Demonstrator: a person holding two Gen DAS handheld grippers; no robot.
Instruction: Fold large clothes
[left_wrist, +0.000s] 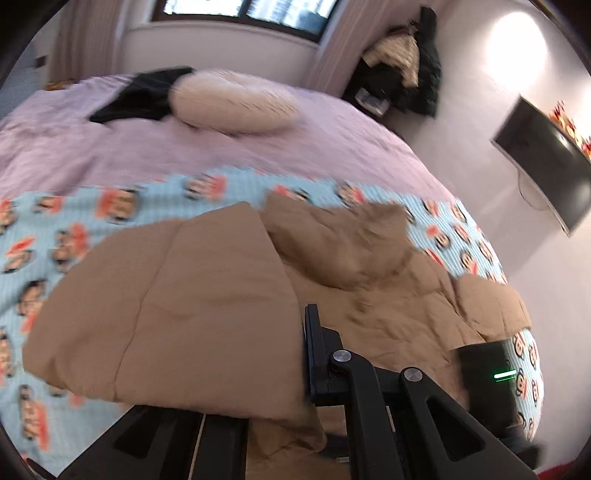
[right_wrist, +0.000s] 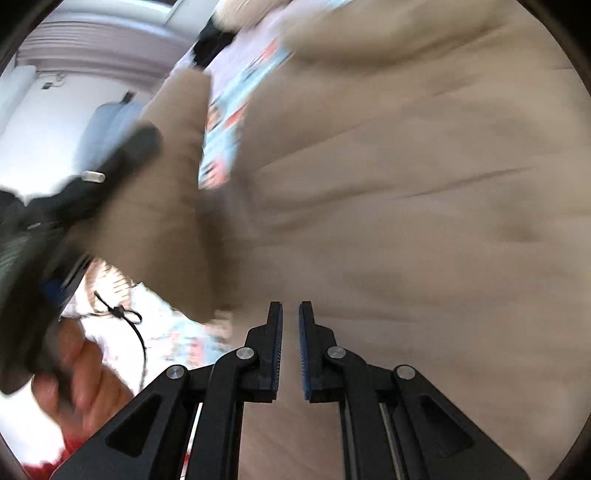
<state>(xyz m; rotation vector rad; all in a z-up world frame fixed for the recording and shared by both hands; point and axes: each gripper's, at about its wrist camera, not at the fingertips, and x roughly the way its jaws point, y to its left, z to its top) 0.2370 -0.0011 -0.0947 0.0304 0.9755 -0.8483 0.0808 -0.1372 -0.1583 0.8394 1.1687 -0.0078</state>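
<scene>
A large tan padded jacket (left_wrist: 207, 295) is spread on the bed (left_wrist: 258, 147), over a light-blue cartoon-print blanket (left_wrist: 55, 236) that covers the near part of the bed; the lilac cover beyond it is left bare up to a cream pillow (left_wrist: 232, 101) and a black garment (left_wrist: 144, 94) near the far edge.

In the left wrist view, a thick flap of the jacket is seen lifted and draped across the left gripper (left_wrist: 301, 354). Only one finger (left_wrist: 314, 354) is visible, the other being hidden under the cloth, and the fabric is held clamped between the fully closed jaws. The hood (left_wrist: 340, 243) lies crumpled beyond the gripper, toward the middle of the bed, and the rest of the jacket body runs toward the bed's right edge.

In the right wrist view, the right gripper (right_wrist: 290, 350) is pointed down at the jacket's broad quilted body, which fills almost the whole picture. Its jaws are drawn to a narrow gap; no fold is seen pinched between the pads, and tan fabric shows through the slit. Whether the tips touch the cloth cannot be told. To its left the lifted flap is seen again, held by the other gripper, blurred, with a hand (right_wrist: 85, 373) below it.
</scene>
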